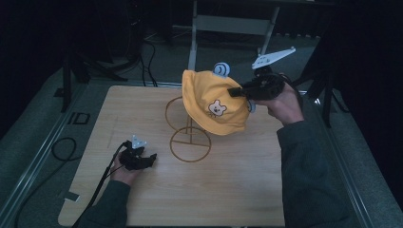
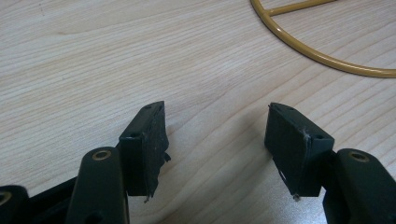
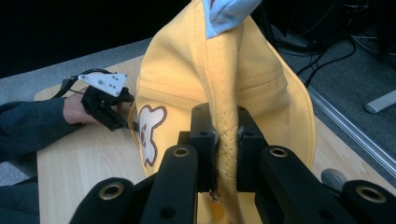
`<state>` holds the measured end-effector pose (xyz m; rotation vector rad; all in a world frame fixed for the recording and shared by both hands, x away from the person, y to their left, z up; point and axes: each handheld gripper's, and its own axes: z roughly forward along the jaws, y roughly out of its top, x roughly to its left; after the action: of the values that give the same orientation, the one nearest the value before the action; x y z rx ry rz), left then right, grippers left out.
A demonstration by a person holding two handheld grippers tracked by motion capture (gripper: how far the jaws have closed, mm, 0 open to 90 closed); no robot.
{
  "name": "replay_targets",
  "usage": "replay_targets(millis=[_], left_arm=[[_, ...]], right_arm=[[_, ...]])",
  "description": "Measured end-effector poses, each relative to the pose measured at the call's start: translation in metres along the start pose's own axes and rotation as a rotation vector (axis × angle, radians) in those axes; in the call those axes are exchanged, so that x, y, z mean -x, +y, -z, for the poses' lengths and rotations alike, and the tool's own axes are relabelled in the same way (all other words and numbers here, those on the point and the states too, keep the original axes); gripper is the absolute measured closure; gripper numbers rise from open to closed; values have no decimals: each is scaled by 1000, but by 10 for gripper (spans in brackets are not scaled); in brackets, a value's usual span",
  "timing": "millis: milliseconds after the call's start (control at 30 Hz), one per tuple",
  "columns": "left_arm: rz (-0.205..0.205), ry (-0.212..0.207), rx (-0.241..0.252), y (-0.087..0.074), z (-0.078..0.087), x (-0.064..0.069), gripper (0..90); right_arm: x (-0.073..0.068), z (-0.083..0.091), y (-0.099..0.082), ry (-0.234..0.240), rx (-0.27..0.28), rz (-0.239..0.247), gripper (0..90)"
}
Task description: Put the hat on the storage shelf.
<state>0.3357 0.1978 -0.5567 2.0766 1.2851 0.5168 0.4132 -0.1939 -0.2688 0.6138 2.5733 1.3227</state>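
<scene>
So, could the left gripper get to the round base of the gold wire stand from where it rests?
Probably yes: the left gripper, jaws open, rests on the table with bare wood between it and the stand base.

Dim scene with a lit desk and black surroundings.
The desk is lit softly from above in the high view, while the background is lost in darkness. Soft shadows are cast under the jaws in the left gripper view, where the wood grain is rendered sharply. The near jaws are slightly blurred in the right gripper view.

Hat above stand; left claw left of stand.
</scene>
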Motion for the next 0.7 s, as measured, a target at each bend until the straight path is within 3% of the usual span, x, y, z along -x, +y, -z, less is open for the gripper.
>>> replay_targets(millis=[267,700], left_arm=[[2,0,3,0,0,0,392],[-2,2,-1,0,0,0,392]], right_arm=[[-5,-11,12,9,-11,18,817],[-20,-46,39,13,-85,67,815]])
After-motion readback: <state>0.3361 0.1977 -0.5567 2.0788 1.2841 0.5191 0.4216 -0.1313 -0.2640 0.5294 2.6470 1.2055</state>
